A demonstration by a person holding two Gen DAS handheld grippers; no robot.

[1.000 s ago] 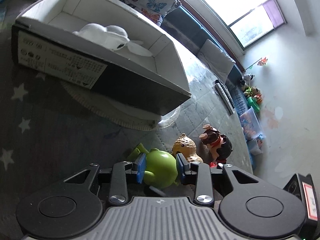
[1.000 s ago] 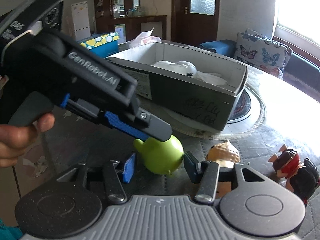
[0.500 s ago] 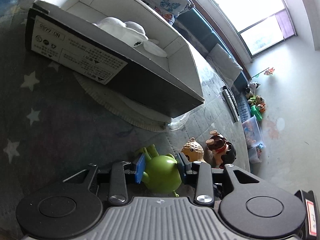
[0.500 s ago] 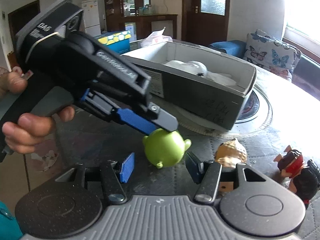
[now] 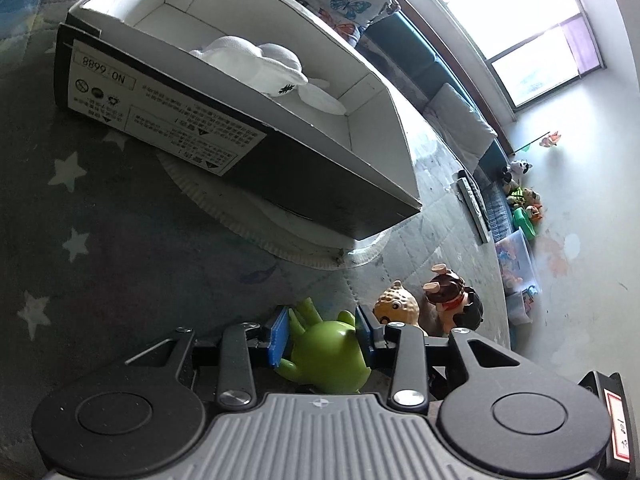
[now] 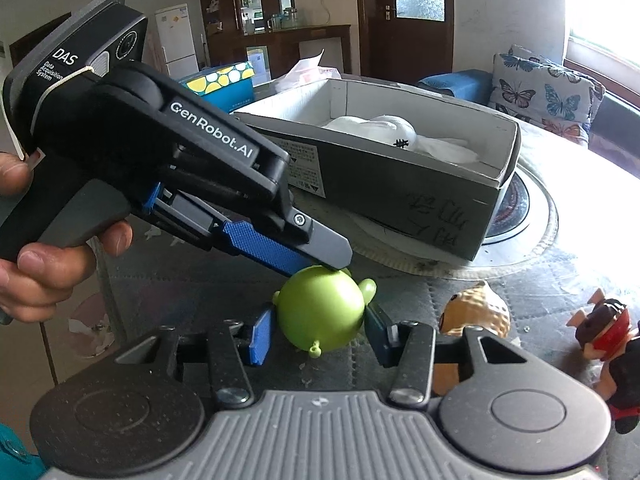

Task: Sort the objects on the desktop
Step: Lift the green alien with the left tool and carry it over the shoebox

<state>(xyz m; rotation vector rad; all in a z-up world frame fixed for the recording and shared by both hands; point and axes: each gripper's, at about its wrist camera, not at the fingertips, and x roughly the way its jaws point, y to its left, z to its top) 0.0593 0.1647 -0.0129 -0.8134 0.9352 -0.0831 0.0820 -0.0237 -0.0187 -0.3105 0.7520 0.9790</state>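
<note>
- Left gripper (image 5: 322,334) has its blue pads clamped on the round green plastic toy figure (image 5: 326,354), lifted clear of the grey star-print tablecloth (image 5: 80,208).
- Right gripper (image 6: 316,334) sits with jaws spread wide on either side of that green toy, pads not touching it.
- Open cardboard shoebox (image 5: 280,168) lies just beyond on a round turntable, a white soft item (image 5: 256,60) inside.
- Tan bumpy figurine (image 5: 398,308) and brown dog figurine (image 5: 450,306) stand near, on the cloth.
</note>
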